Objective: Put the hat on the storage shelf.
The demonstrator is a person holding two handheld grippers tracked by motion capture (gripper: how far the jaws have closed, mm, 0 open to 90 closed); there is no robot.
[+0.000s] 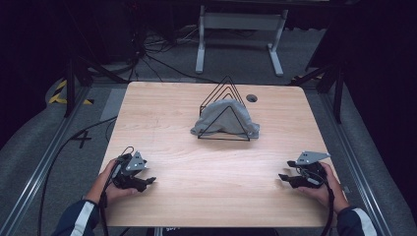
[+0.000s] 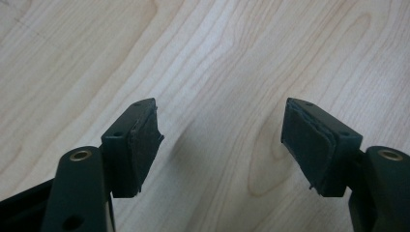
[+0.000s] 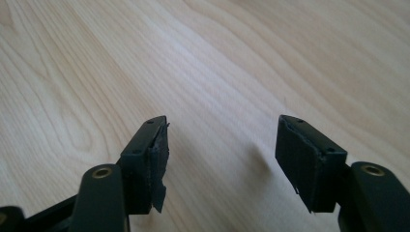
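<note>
A grey cloth (image 1: pixel 223 118) lies draped through a black wire rack (image 1: pixel 224 109) of triangular hoops at the back middle of the wooden table (image 1: pixel 206 162). My left gripper (image 1: pixel 150 181) rests low near the table's front left, held in a hand, far from the cloth. In the left gripper view its jaws stand wide apart over bare wood (image 2: pixel 222 121), nothing between the pads (image 2: pixel 145 140). My right gripper (image 1: pixel 283 177) sits near the front right edge. Its pads (image 3: pixel 302 154) are also apart with bare wood between them, so my right gripper (image 3: pixel 222 140) is open too.
A round cable hole (image 1: pixel 252 98) is in the table top behind the rack. A white desk frame (image 1: pixel 240 34) and loose cables (image 1: pixel 157 64) lie on the floor beyond the table. Metal rails (image 1: pixel 44 162) run along both sides.
</note>
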